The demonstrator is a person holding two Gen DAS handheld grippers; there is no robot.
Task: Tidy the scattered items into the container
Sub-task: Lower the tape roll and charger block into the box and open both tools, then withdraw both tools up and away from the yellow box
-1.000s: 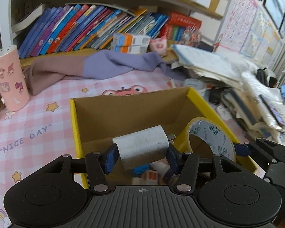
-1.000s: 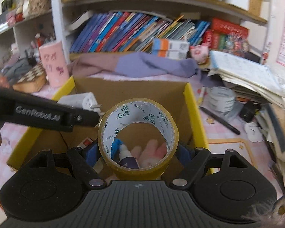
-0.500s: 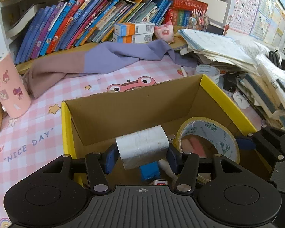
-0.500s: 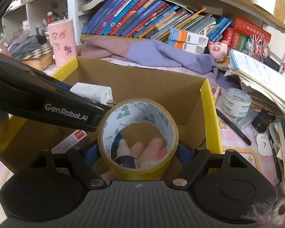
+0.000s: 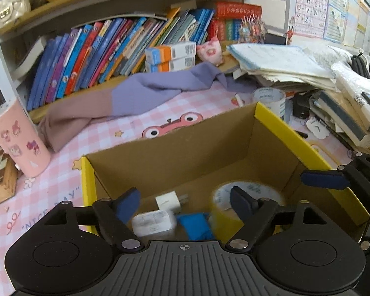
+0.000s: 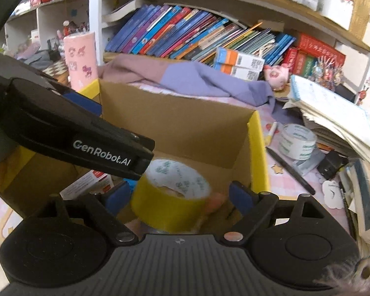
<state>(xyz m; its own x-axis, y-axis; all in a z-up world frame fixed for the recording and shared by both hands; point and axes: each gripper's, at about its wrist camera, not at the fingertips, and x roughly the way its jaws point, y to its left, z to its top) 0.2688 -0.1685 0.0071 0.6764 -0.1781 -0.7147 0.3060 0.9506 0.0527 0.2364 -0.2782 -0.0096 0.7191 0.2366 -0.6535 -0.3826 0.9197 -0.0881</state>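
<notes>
- Since the earlier frames, the white charger [image 5: 153, 224] and the yellow tape roll [image 6: 171, 197] have left the fingers; both now lie inside the cardboard box [image 5: 185, 153].
- Left gripper [image 5: 185, 201]: its jaws have just been opening and stand spread, pads clear of everything, with the charger loose below the gap.
- Box contents, left to right: white charger, small white plug [image 5: 169, 201], blue item [image 5: 196, 224], yellow tape roll. A red-and-white packet [image 6: 86, 185] lies at the left wall.
- Right gripper [image 6: 178, 197]: its jaws have just been opening and stand spread; the roll sits between them, untouched.
- Outside, right: clear tape roll [image 6: 297, 144] on the table [image 5: 61, 177].
- Motion blur obscures the blue item; the left gripper hides part of the box.
</notes>
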